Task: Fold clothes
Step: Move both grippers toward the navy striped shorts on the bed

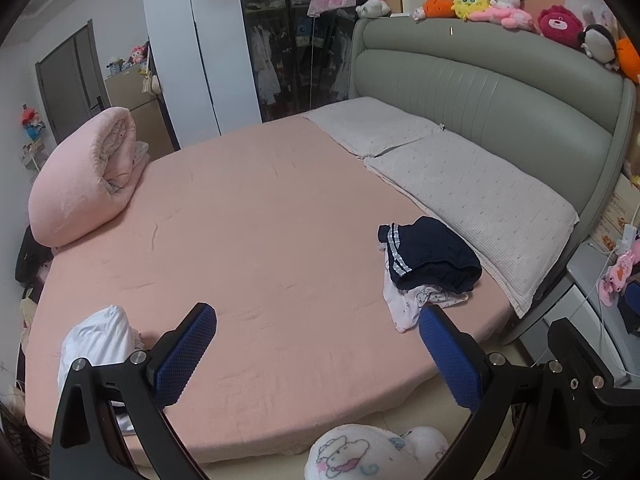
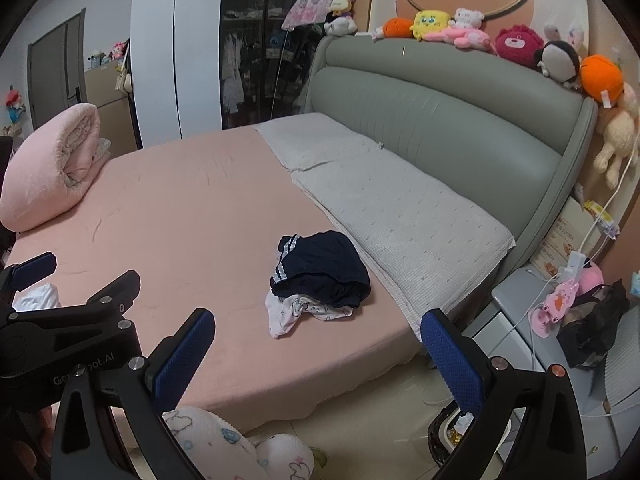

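Fleecy patterned fabric (image 1: 372, 454), likely the person's own clothing, lay nearest, below both pairs of jaws. Both the left gripper (image 1: 318, 354) and the right gripper (image 2: 318, 356) stood wide and held nothing, above the bed's (image 1: 256, 216) near edge. A navy garment (image 2: 320, 270) lay crumpled on a pale printed one (image 2: 286, 314), ahead of the right jaws; a white garment (image 1: 96, 344) lay bunched beside the left jaws. Whichever came next, pinching a hem or waistband, one layer only, would probably spread it flat best.
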### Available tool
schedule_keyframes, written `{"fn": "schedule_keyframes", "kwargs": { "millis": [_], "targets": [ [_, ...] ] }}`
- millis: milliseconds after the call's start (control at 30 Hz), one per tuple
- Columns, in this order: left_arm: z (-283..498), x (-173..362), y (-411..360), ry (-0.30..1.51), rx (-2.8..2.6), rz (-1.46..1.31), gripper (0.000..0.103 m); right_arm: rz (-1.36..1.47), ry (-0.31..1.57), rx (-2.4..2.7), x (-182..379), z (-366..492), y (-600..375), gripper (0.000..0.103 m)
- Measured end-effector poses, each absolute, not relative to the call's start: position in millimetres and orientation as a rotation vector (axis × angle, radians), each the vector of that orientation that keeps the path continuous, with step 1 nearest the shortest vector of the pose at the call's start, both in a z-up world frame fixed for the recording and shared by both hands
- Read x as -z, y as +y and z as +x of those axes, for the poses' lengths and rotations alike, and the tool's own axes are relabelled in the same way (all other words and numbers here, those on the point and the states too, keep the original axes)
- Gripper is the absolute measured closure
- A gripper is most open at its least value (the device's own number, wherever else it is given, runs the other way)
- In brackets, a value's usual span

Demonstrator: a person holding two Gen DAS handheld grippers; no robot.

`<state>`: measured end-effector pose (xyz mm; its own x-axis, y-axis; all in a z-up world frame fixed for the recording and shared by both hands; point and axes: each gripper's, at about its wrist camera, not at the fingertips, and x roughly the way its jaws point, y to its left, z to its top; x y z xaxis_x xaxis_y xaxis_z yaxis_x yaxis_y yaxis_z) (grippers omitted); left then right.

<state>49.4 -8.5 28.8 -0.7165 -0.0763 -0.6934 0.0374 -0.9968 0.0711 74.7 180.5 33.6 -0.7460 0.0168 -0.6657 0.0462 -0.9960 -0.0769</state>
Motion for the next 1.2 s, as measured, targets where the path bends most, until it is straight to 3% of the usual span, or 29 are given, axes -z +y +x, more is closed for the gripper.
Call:
{"fn": "schedule_keyframes", "kwargs": {
  "millis": [200, 667, 1200],
  "targets": [
    [46, -29, -8, -0.074, 2.873, 1.124, 0.0, 1.103, 0.126, 2.924, -36, 78, 180, 0.0],
    [-44, 36, 14, 0.069, 2.808, 1.386, 0.0, 1.323, 0.206, 2.867, 41, -12, 198, 0.0],
    [-70, 63, 32, -0.009, 2.816, 1.429, 0.0, 1.426, -0.042, 2.836, 71, -46, 242, 0.0]
  ]
}}
